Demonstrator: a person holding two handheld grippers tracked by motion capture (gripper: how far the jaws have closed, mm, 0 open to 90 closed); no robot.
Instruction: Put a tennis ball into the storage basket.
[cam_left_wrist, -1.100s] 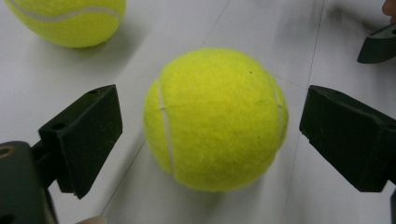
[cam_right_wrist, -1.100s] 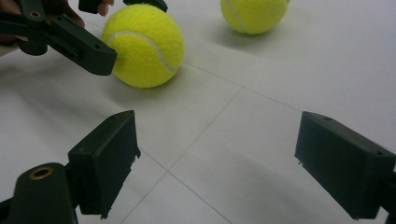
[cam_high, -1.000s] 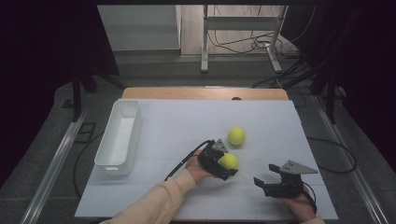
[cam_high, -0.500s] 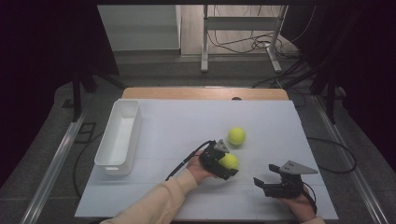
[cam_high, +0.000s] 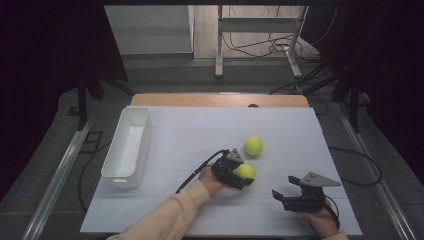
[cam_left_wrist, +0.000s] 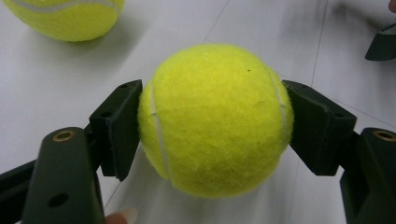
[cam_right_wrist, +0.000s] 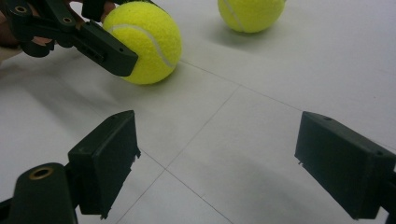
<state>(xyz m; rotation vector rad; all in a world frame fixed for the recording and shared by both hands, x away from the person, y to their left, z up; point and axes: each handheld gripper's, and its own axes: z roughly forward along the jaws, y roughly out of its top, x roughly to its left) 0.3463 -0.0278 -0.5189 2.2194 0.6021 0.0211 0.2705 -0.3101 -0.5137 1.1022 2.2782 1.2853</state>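
Jaws just closed — tennis ball (cam_left_wrist: 215, 119) clamped between, left gripper (cam_high: 239, 175).

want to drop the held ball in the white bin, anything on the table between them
Nothing visible. The left gripper has its fingers pressed on the tennis ball, and the table toward the white bin lies bare. The second ball sits on the far side.

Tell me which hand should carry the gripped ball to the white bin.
Left. The left tongs are already shut on the tennis ball and nearer the white bin; the right tongs are open, holding nothing.
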